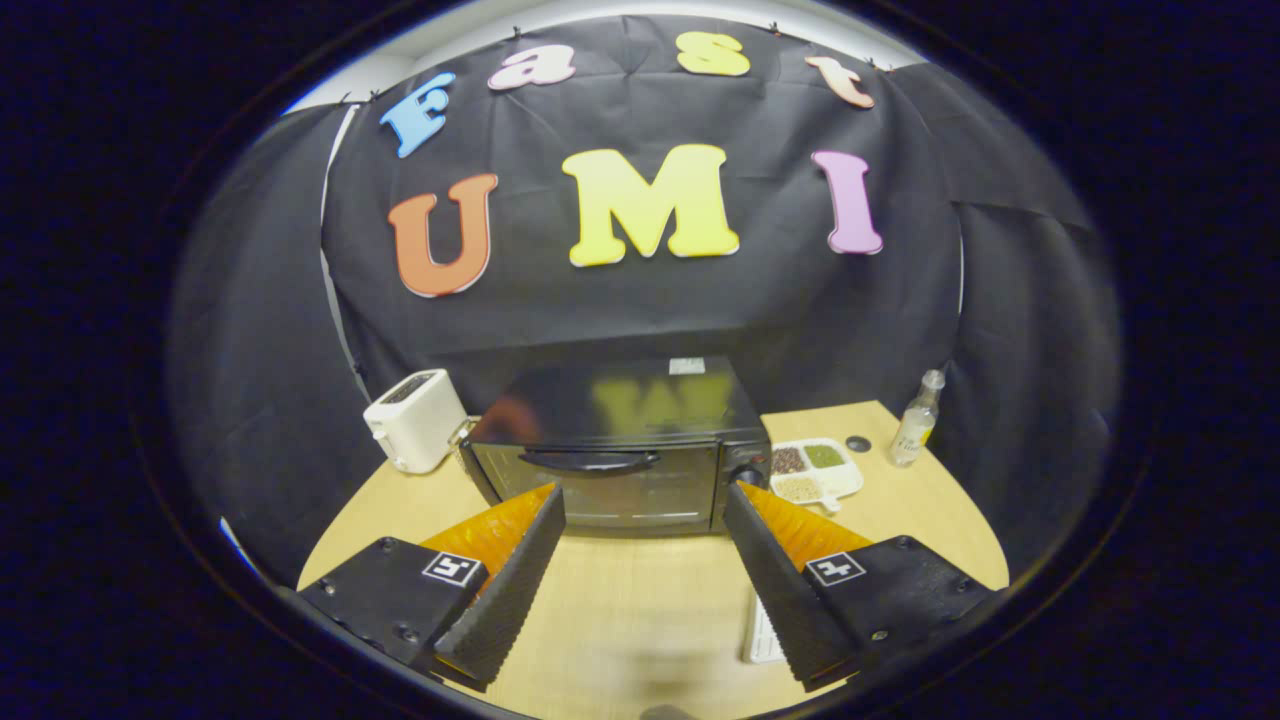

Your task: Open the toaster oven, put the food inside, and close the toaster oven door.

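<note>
Pale wood of the table [640,600] lies bare between the fingers [520,560], which the gripper [645,505] holds spread wide and level above it, grasping nothing and aimed straight at the toaster oven [615,450]. The oven stands just beyond the tips, door shut, front and handle [590,460] facing the gripper, long axis running left to right. Left of it sits a white toaster [415,420]; right of it, a compartment tray [815,470], then a clear bottle [917,420].

Tool-mounted fisheye, looking forward (slightly down) over the table [640,600], toaster oven [620,450] near ahead
</note>
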A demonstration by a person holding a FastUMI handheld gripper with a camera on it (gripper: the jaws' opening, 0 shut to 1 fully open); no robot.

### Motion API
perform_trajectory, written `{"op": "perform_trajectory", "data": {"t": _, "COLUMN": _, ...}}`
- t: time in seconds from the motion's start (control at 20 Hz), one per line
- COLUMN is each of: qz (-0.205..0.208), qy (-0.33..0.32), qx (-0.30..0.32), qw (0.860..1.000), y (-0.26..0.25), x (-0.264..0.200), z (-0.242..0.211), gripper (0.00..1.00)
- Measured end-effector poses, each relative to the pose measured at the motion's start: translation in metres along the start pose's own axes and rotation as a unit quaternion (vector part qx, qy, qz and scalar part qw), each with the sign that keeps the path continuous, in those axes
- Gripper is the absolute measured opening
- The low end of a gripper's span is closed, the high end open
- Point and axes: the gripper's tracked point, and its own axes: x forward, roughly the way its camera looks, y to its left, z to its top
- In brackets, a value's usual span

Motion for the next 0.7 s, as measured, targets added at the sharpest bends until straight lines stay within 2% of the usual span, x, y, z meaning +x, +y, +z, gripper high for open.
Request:
{"op": "perform_trajectory", "data": {"t": 0.4, "qz": -0.028, "qy": -0.118, "qx": -0.015, "qw": 0.993, "y": -0.056, "x": -0.122, "z": 0.102, "gripper": 1.00}}
{"op": "perform_trajectory", "data": {"t": 0.7, "qz": -0.054, "qy": -0.158, "qx": -0.004, "qw": 0.986, "y": -0.107, "x": -0.183, "z": 0.135, "gripper": 1.00}}
